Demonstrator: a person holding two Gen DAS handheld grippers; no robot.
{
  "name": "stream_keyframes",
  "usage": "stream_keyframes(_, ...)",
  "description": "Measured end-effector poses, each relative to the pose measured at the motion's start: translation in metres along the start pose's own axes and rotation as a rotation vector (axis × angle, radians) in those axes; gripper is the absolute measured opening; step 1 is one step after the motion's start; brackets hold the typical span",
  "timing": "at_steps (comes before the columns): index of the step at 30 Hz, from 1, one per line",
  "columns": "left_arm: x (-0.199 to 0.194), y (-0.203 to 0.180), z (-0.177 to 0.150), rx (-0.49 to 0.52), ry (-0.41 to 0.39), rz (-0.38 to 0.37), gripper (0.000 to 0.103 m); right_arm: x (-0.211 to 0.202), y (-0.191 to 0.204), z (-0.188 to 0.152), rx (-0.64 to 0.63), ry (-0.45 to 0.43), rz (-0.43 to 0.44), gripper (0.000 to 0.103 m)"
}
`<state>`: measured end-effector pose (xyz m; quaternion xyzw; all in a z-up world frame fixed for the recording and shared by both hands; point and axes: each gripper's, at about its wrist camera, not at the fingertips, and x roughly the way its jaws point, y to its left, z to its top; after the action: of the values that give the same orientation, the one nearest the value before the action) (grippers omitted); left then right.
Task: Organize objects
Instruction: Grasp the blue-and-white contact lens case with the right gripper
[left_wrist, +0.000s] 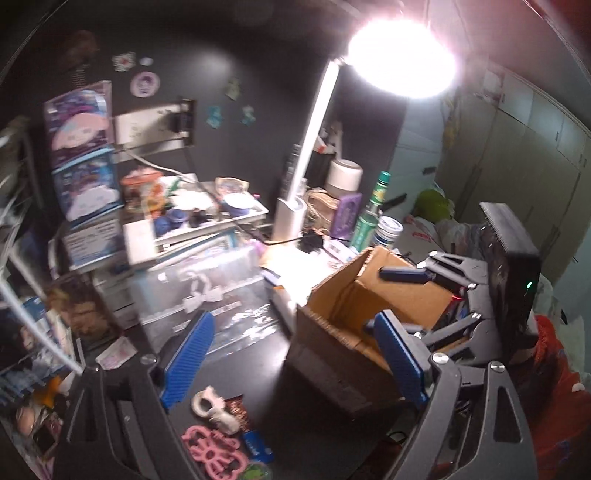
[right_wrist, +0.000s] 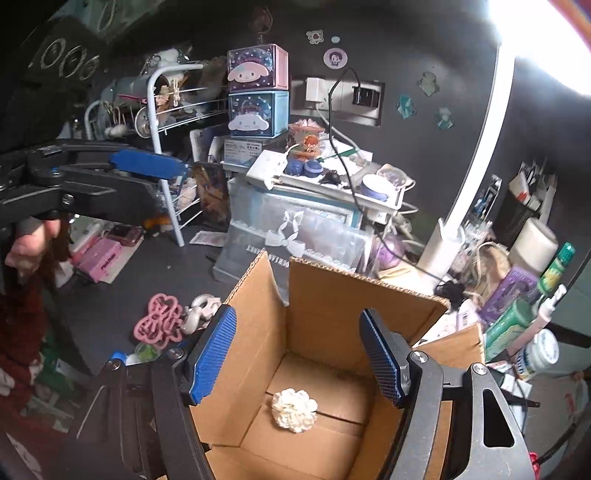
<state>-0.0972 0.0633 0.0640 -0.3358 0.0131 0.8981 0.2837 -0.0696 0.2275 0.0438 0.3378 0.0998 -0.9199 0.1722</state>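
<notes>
An open cardboard box (right_wrist: 325, 369) stands on the dark desk (right_wrist: 122, 295), and everything here is placed from it. On the box floor lies a small white flower-shaped piece (right_wrist: 294, 410), alone and touching neither gripper. The right gripper (right_wrist: 299, 354) hangs directly above the box mouth, pointing down into it, its blue-padded jaws standing well apart with nothing between them; the white piece sits below the gap. The left gripper (left_wrist: 291, 354) is off the box's left side over the desk, jaws spread wide and empty, with its right finger (left_wrist: 399, 362) overlapping the near box wall in the left wrist view; whether it touches the cardboard cannot be told. In the right wrist view that same gripper shows far left of the box, with a hand (right_wrist: 27, 243) gripping its handle. Just left of the box on the desk lie a pink cut-out ornament (right_wrist: 159, 325) and a pale ring-shaped trinket (right_wrist: 199, 310), close together, with a small blue item (left_wrist: 255, 443) near them. Behind the box stands the white lamp base (right_wrist: 441, 251), its stem rising to a glaring lamp head (left_wrist: 402, 59). Right of the box are a green bottle (right_wrist: 550, 277) and a white jar (right_wrist: 539, 350); behind and left, a clear bow-trimmed case (right_wrist: 291, 236) and two stacked cartoon boxes (right_wrist: 256, 92).
</notes>
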Motion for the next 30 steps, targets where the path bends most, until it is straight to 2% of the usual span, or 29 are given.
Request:
stream_keyframes(2, -0.016, 0.009, -0.016, -0.008, -0.038, 0.051, 0.096, -0.008, 0.006, 0.002, -0.008, -0.045, -0.012, 0.066)
stream_keyframes(4, -0.032, 0.019, -0.034, -0.025, -0.091, 0.117, 0.100, -0.021, 0.019, 0.006, -0.019, -0.103, 0.040, 0.066)
stream_keyframes(7, -0.050, 0.039, -0.067, -0.087, -0.150, 0.209, 0.101, -0.031, 0.053, 0.008, -0.067, -0.158, 0.135, 0.066)
stream_keyframes(9, -0.056, 0.052, -0.090, -0.126, -0.169, 0.233, 0.101, -0.030, 0.079, 0.005, -0.103, -0.163, 0.198, 0.066)
stream_keyframes(15, -0.063, 0.082, -0.154, -0.225, -0.175, 0.295, 0.101, 0.000, 0.150, -0.022, -0.149, -0.097, 0.415, 0.066)
stream_keyframes(17, -0.062, 0.089, -0.171, -0.250, -0.166, 0.324, 0.101, 0.018, 0.166, -0.037, -0.127, -0.057, 0.457, 0.066)
stream_keyframes(21, -0.056, 0.098, -0.199, -0.275, -0.125, 0.313, 0.101, 0.058, 0.190, -0.076, -0.094, 0.036, 0.521, 0.066)
stream_keyframes(23, -0.054, 0.101, -0.209, -0.289, -0.105, 0.321, 0.101, 0.070, 0.194, -0.090, -0.071, 0.059, 0.520, 0.066)
stream_keyframes(26, -0.054, 0.104, -0.217, -0.301, -0.094, 0.336, 0.101, 0.084, 0.204, -0.107, -0.054, 0.074, 0.447, 0.066)
stream_keyframes(30, -0.057, 0.107, -0.222, -0.312, -0.092, 0.318, 0.101, 0.094, 0.213, -0.120, -0.039, 0.068, 0.375, 0.066)
